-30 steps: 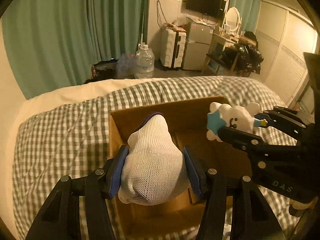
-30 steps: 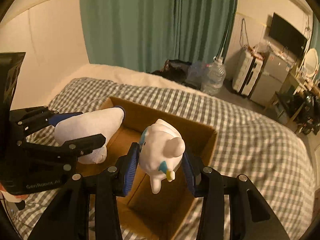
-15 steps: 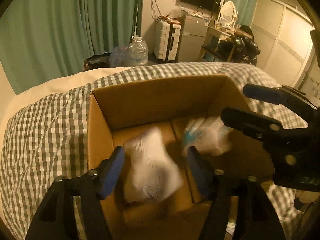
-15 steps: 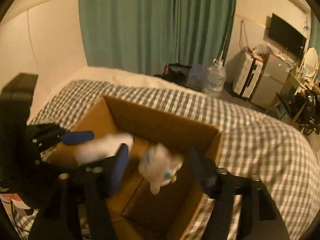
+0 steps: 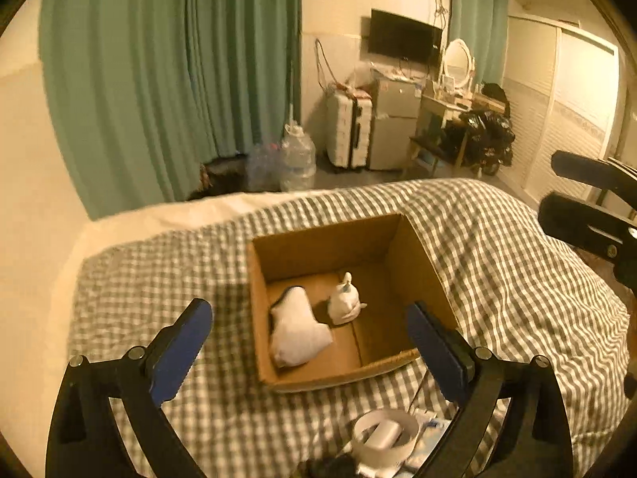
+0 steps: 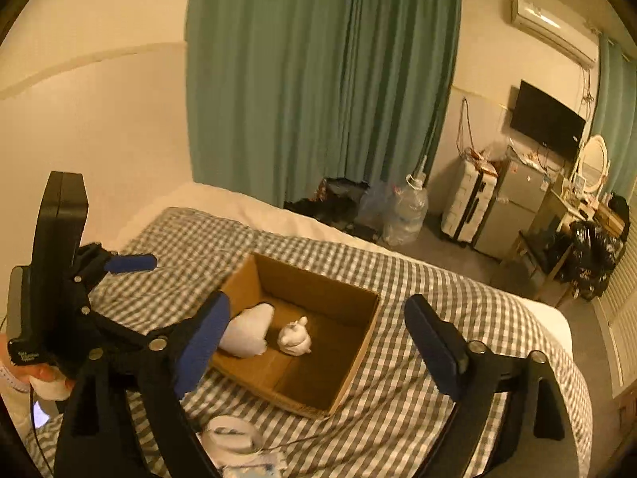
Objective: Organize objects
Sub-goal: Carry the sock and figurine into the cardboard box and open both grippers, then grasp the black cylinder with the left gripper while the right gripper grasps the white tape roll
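An open cardboard box [image 5: 422, 263] [image 6: 358, 342] sits on the checked bed. Inside it lie a white sock [image 5: 296, 330] [image 6: 247, 330] on the left and a small white plush toy [image 5: 344, 302] [image 6: 294, 338] beside it. My left gripper [image 5: 310, 342] is open and empty, raised above and in front of the box. My right gripper [image 6: 318, 338] is open and empty, also raised over the box's near side. The left gripper shows at the left of the right wrist view [image 6: 131, 263], and the right gripper at the right edge of the left wrist view [image 5: 585, 191].
The grey-and-white checked bedcover [image 5: 517, 279] [image 6: 438, 302] surrounds the box. A white tape roll [image 5: 384, 434] [image 6: 231, 434] and small items lie on the bed near me. Past the bed stand a water jug [image 5: 296, 159], a suitcase [image 5: 350, 135] and green curtains [image 5: 179, 79].
Both grippers opened and dropped the sock and the plush toy into the box. Both grippers then pulled up and back from the box, with jaws spread wide.
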Tool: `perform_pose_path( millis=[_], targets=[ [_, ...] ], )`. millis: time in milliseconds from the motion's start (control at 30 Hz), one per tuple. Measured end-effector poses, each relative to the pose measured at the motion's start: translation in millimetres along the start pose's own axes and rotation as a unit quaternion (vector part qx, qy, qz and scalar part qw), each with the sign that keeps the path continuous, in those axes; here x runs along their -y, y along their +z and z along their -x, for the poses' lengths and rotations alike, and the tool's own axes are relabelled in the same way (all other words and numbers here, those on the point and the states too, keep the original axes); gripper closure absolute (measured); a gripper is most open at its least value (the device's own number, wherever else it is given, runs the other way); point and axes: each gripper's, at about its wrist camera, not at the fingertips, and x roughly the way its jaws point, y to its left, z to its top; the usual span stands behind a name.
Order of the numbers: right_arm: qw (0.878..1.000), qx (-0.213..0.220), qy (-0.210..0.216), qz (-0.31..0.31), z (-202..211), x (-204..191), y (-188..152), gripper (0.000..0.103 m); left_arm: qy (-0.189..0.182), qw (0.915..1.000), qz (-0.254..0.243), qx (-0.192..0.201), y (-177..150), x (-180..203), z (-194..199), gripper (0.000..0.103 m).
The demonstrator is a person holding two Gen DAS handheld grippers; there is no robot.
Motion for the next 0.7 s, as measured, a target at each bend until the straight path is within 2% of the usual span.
perform_pose_path(
  millis=[200,300,500,700],
  targets=[
    [1.000,0.001,0.013,0.018,36.0,-17.8,-15.6,0.012,0.022,0.9997,0.002,0.014,-18.1,-8.0,44.9,0.000],
    [1.000,-0.008,0.005,0.021,39.7,-27.3,-34.2,0.012,0.041,0.9991,0.000,0.006,-36.3,-12.1,49.9,0.000],
    [0.999,-0.038,0.013,0.030,21.8,-42.5,-83.1,0.012,0.065,0.9978,0.015,-0.005,-89.3,-15.2,37.7,0.000],
    [0.995,-0.084,0.050,-0.005,-16.9,-43.6,-133.2,0.012,0.057,0.9970,0.037,-0.037,-140.4,-16.2,6.3,0.000]
  ],
)
